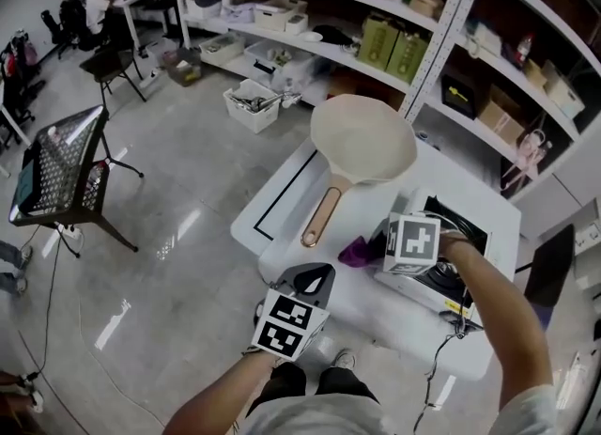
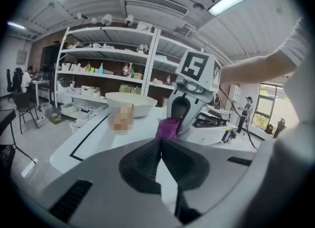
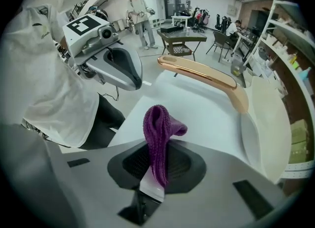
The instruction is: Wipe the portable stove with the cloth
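Currently: right hand-held gripper [image 3: 156, 168] clamped on purple cloth [image 3: 158, 128], just beside portable stove [image 1: 441, 283] on worktop [image 1: 286, 203]. Left hand-held gripper [image 2: 158, 158] jaws together, empty. Wiping apparently not started; whole stove remains.

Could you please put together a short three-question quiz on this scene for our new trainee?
1. True or false: the right tool is shut on the purple cloth.
2. What is between the left tool's jaws? A) the cloth B) nothing C) the pan's handle
3. Fill in: the pan and the portable stove both sit on the white ____.
Key: 1 true; 2 B; 3 table.
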Tool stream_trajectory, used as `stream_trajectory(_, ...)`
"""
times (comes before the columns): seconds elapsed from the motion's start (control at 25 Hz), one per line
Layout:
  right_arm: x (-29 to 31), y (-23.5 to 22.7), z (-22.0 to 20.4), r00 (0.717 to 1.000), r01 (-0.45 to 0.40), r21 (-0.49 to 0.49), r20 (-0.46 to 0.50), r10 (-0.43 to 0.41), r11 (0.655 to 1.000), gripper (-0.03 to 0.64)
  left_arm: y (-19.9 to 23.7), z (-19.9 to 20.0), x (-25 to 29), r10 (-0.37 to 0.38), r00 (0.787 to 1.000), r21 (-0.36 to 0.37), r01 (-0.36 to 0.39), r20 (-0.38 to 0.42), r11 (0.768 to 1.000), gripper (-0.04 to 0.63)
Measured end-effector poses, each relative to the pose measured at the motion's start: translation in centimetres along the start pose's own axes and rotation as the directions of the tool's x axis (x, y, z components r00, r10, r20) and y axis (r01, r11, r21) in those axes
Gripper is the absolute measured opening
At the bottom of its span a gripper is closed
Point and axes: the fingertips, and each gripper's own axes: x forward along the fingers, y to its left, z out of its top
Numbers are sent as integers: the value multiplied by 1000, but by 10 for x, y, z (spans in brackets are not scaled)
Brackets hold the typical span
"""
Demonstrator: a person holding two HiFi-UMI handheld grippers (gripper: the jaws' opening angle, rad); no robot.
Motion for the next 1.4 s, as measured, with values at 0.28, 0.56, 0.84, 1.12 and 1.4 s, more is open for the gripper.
stream_trajectory(0.28, 3, 38, 20, 995, -34, -19, 88, 35, 999, 61, 4, 4, -21, 56, 998, -38, -55, 25, 998, 6)
stream_trajectory(0.56, -25, 54, 51, 944, 126, 1, 306, -120, 992, 63, 6, 13, -44, 150, 987, -48, -147, 58, 988, 6)
stream_trajectory(0.84, -102, 66, 30, 732, 258, 289, 564, -382, 922, 63, -24, 43, -40, 173, 979, -22, -171, 104, 985, 6)
stream_trajectory(1.12, -158, 102, -51, 553, 309, 537, 570, -607, 785, 63, -92, 68, 1, 92, 989, 58, -99, 119, 993, 6)
stream_trajectory(1.4, -197, 144, -148, 385, 311, 772, 430, -817, 554, 62, -170, 91, 35, 3, 992, 139, -21, 128, 990, 6)
